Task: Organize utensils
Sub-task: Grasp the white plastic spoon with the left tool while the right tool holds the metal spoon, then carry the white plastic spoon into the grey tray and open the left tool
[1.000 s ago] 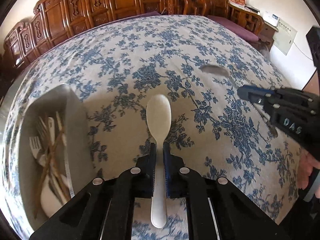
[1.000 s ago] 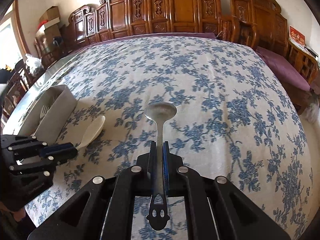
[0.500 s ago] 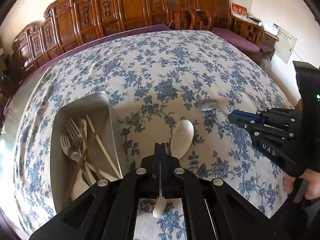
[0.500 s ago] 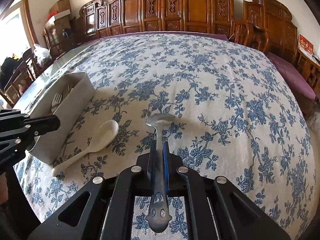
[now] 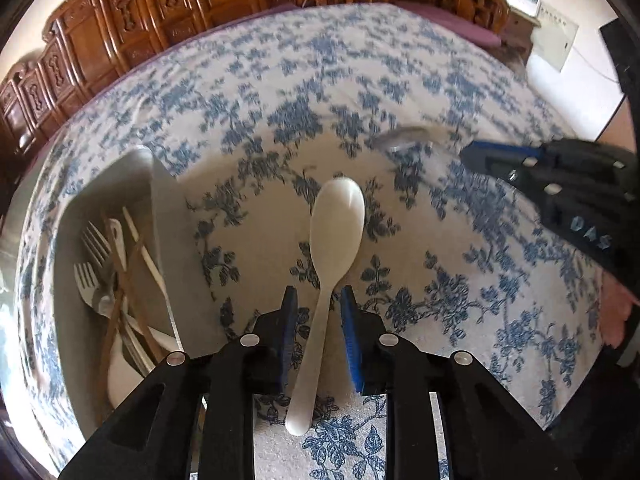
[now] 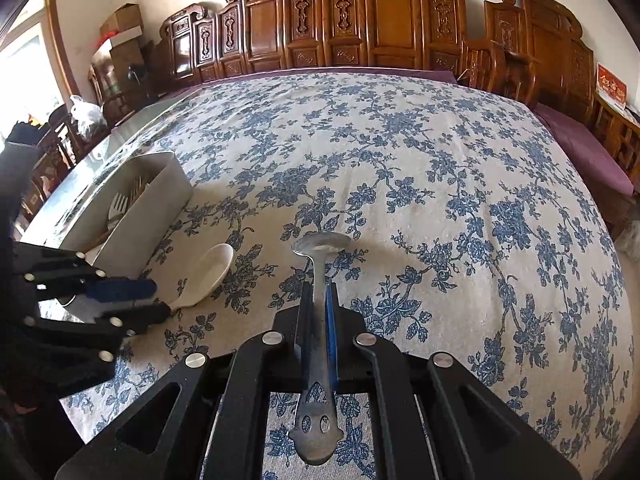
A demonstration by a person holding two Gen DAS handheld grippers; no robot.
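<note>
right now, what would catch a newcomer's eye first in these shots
The white spoon lies on the blue-flowered tablecloth, its handle between the opening jaws of the left tool, pads clear of it. Beside it, the right tool is clamped on a metal spoon that sticks out over the cloth. At the left sits a grey bin of forks and chopsticks.

Home dining room: floral tablecloth, carved wooden chairs behind.
</note>
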